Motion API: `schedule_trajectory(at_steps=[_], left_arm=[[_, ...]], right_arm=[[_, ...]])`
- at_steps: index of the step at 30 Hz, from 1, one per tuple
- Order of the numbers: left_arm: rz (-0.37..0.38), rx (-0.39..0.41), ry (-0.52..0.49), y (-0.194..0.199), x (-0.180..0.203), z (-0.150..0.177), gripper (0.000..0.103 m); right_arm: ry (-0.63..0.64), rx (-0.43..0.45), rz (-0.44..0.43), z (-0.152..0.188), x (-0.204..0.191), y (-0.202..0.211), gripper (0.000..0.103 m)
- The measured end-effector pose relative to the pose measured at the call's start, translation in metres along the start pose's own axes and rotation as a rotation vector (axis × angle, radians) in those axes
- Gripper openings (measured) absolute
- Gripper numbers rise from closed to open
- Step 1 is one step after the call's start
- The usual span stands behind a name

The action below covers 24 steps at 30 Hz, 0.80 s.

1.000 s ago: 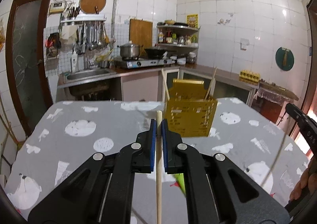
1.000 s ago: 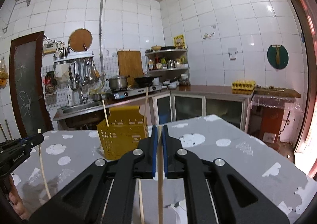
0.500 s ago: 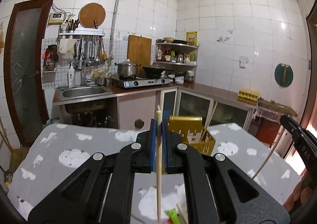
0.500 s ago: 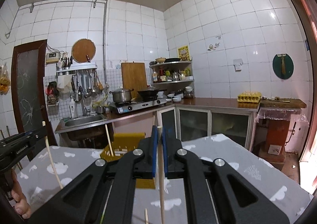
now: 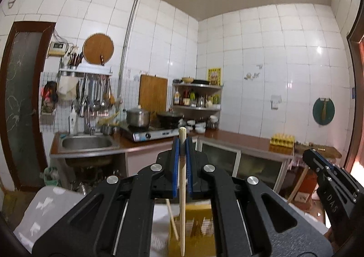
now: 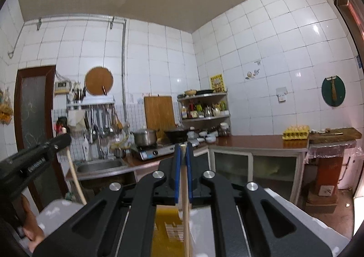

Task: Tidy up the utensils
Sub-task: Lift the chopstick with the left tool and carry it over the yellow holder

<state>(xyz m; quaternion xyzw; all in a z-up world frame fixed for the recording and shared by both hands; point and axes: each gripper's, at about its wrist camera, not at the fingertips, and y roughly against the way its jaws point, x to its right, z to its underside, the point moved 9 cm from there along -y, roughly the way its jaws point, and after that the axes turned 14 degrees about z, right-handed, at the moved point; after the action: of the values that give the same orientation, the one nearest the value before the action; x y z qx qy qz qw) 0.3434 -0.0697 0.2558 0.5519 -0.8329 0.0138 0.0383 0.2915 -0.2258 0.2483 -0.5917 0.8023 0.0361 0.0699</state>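
My left gripper point(image 5: 181, 143) is shut on a pale wooden chopstick point(image 5: 182, 200) that hangs nearly upright, its tip over the yellow slotted utensil basket point(image 5: 200, 225) low in the left wrist view. Another chopstick point(image 5: 171, 220) stands in the basket. My right gripper point(image 6: 182, 150) is shut on a second chopstick point(image 6: 186, 218), also upright above the basket point(image 6: 166, 227). The right gripper shows at the right edge of the left wrist view point(image 5: 327, 179). The left gripper point(image 6: 38, 159) and its chopstick point(image 6: 75, 177) show at the left of the right wrist view.
The grey patterned table point(image 5: 45, 211) lies low in both views. Behind it are a sink point(image 5: 86, 143), a stove with a pot point(image 5: 138, 118), a corner shelf of bottles point(image 5: 195, 100), and a counter with an egg tray point(image 5: 282, 140).
Both grippers have risen and tilted upward with their chopsticks. The table and basket have dropped to the bottom of both views, and the basket is closer beneath the chopsticks.
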Motion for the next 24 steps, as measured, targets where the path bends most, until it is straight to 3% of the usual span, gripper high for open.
schedule_trajectory(at_steps=[4,8,16,21,24], left_arm=[[0.0,0.021,-0.031,-0.032,0.005,-0.01,0.005],[-0.003,-0.001,-0.037,-0.066,-0.004,0.007,0.005],[-0.015,-0.15,0.034,-0.133,-0.047,0.096,0.005],[-0.025,-0.226,0.056,-0.14,-0.063,0.135,0.005],[-0.029,-0.239,0.092,-0.13,-0.071,0.132,0.009]], right_arm=[[-0.013,0.023,-0.016,-0.011,-0.016,-0.028,0.005],[-0.018,0.008,-0.022,0.002,-0.025,-0.058,0.005],[0.03,-0.108,-0.011,0.077,-0.027,-0.11,0.005],[0.042,-0.2,-0.026,0.114,-0.022,-0.124,0.006],[0.032,-0.231,-0.015,0.118,-0.012,-0.122,0.007]])
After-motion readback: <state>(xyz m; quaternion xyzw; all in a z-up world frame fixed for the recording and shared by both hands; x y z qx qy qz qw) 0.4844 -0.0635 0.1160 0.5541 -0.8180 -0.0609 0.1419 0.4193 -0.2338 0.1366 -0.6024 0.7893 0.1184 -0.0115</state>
